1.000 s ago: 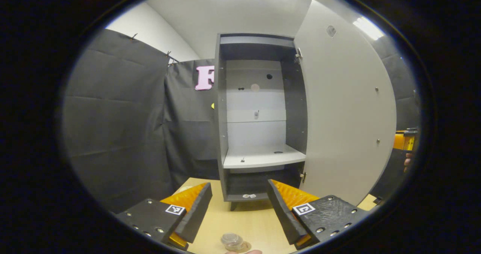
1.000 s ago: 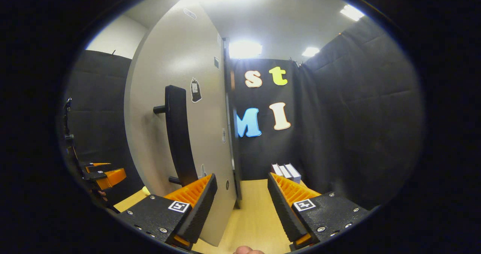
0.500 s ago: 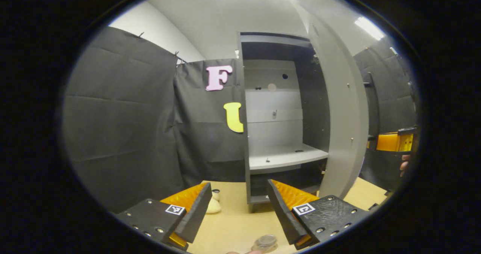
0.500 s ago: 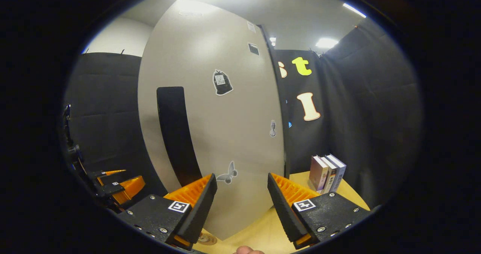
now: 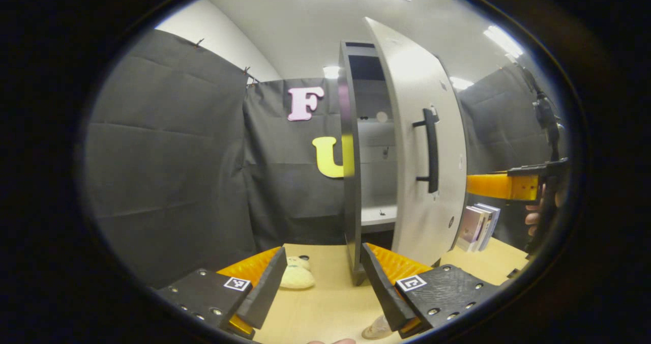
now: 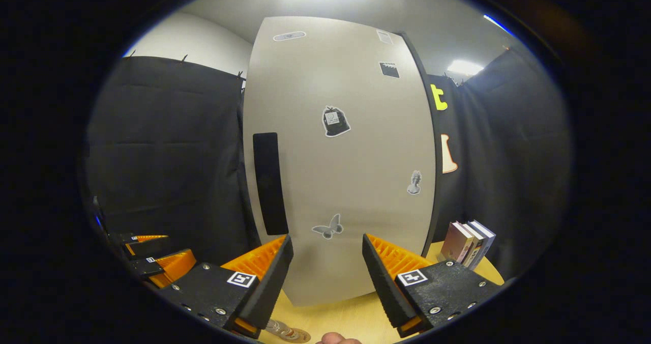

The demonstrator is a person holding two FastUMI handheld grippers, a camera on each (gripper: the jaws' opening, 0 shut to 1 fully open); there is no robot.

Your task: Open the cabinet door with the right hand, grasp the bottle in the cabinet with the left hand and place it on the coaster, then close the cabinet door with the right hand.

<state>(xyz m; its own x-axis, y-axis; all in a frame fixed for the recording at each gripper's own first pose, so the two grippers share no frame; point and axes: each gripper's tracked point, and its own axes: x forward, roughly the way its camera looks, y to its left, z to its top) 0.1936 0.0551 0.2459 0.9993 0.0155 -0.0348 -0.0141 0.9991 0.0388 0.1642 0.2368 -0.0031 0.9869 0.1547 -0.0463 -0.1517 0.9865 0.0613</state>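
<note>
Right gripper point(image 6: 325, 273) gapes empty (left gripper point(image 5: 323, 283) too).

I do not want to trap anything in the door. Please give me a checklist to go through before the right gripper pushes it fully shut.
1. Bottle out of the cabinet: ok, it lies low on the table, by the coaster.
2. Bottle properly on the coaster: cannot tell, both sit at the view's edge.
3. Door shut: not ok, the left gripper view shows a gap.
4. Shelf in the gap free of things that stick out: ok.
5. Right gripper free to push: ok, jaws open, nothing held.
6. Left gripper out of the door's path: ok, jaws open, to the side of the door.
</note>
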